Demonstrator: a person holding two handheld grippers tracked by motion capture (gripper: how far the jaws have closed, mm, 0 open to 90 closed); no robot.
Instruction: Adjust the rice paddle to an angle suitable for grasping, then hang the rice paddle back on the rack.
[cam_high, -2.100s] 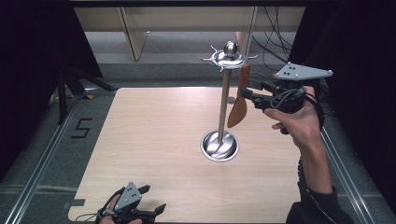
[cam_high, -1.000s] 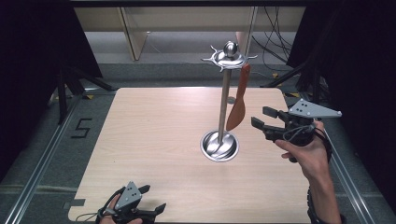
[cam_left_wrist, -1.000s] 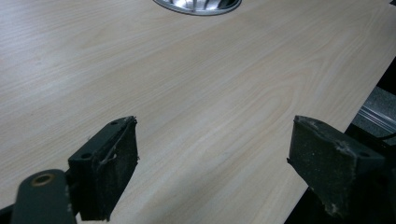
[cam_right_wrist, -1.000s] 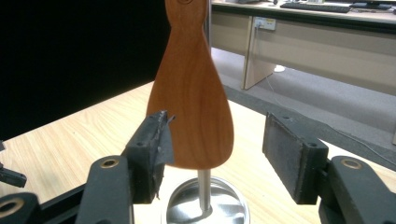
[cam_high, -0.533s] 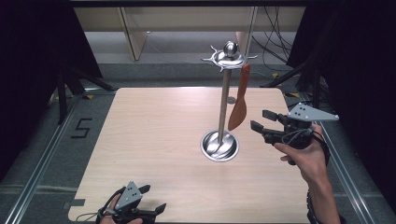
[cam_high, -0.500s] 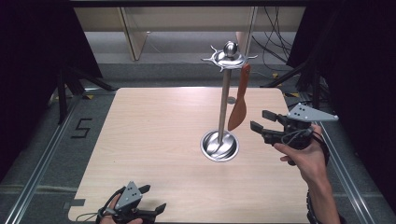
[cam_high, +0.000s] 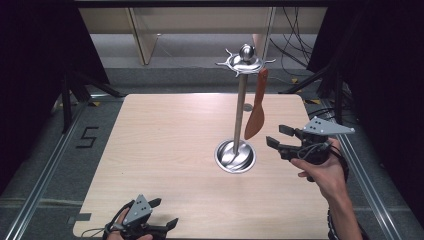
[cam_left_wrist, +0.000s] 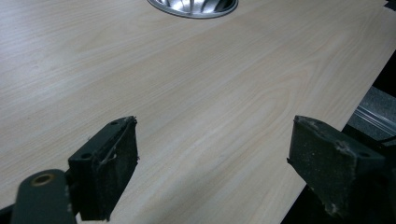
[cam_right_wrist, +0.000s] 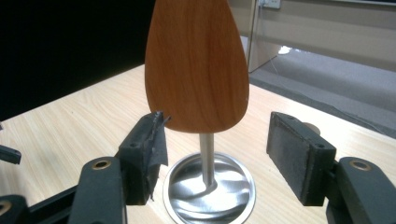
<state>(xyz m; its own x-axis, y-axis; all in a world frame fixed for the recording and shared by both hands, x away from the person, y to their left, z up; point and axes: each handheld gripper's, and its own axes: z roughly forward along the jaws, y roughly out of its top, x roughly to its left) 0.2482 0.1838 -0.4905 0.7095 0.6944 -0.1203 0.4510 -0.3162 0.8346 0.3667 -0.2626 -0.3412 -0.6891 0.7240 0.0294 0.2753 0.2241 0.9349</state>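
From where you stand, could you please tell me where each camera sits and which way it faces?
High view: above the person's side, looking forward and down on the table; shows both forearms, the left gripper and the right gripper.
Left gripper view: low over the table's near edge, facing the stand; its own open jaws show.
Right gripper view: beside the stand, facing the hanging spatula; its jaws, just opening, stand clear of it.
Shared: the stand's round base.

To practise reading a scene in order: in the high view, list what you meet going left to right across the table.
left gripper → stand base → wooden spatula → right gripper
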